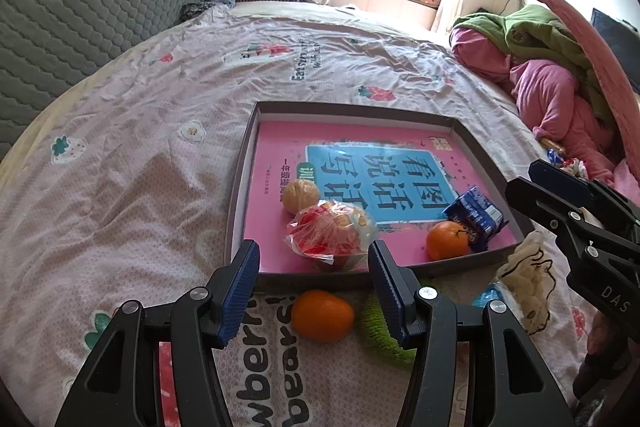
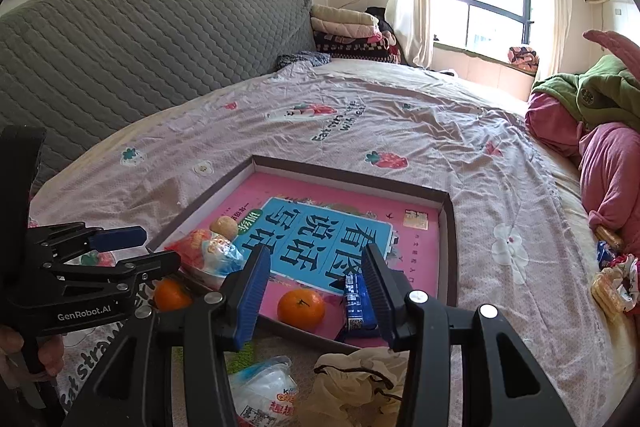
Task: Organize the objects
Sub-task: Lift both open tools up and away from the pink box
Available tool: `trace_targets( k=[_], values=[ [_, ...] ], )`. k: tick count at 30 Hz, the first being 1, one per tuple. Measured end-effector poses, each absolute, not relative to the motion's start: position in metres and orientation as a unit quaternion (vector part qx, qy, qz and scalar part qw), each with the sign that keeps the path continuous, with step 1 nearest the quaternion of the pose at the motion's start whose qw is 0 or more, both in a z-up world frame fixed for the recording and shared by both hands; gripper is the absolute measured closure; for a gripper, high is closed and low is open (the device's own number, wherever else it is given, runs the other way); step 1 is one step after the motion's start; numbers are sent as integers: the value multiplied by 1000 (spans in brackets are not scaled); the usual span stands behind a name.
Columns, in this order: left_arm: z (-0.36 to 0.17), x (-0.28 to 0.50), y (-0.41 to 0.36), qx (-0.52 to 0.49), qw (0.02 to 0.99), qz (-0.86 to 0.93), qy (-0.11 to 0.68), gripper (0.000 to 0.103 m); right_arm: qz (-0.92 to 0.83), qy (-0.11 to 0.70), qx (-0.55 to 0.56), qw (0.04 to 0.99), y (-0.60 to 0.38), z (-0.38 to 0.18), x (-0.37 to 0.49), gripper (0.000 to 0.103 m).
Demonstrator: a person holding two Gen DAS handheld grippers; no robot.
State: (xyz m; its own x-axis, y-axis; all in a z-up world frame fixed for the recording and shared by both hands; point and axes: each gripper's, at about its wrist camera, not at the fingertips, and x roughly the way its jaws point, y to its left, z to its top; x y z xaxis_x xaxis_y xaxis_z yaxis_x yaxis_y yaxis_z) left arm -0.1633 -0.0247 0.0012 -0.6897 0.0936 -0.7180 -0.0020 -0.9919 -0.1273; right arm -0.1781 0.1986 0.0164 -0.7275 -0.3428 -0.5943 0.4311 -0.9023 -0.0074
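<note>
Currently both my grippers hang over the bed's near edge, jaws apart, nothing between them: left gripper (image 1: 314,291), right gripper (image 2: 316,291). Loose orange (image 1: 322,315) lies on the sheet just outside the tray (image 1: 240,187), below my left pads. Judged firm, round, light, liable to roll; take it across its widest middle. Wrapped snack bag (image 1: 332,233) in the tray looks crinkly and slippery. Blue packet (image 2: 358,307) looks stiff. Readable: "GenRobot.AI" on the left gripper, "strawberry" fragments on the sheet; book (image 2: 320,227) title in Chinese characters.
</note>
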Motion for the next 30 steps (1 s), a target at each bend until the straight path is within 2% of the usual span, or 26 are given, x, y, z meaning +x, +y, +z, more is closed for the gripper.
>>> trace_targets(
  k=[8, 18, 30],
  values=[
    [22, -149, -20, -369, 30, 927, -67, 45, -929, 63, 290, 219, 206, 28, -166, 55],
    [44, -128, -6, -347, 48, 935, -61, 44, -943, 68, 243, 216, 226, 50, -139, 49],
    [44, -112, 7, -343, 47, 937, -50, 44, -944, 33, 251, 209, 251, 46, -126, 49]
  ],
)
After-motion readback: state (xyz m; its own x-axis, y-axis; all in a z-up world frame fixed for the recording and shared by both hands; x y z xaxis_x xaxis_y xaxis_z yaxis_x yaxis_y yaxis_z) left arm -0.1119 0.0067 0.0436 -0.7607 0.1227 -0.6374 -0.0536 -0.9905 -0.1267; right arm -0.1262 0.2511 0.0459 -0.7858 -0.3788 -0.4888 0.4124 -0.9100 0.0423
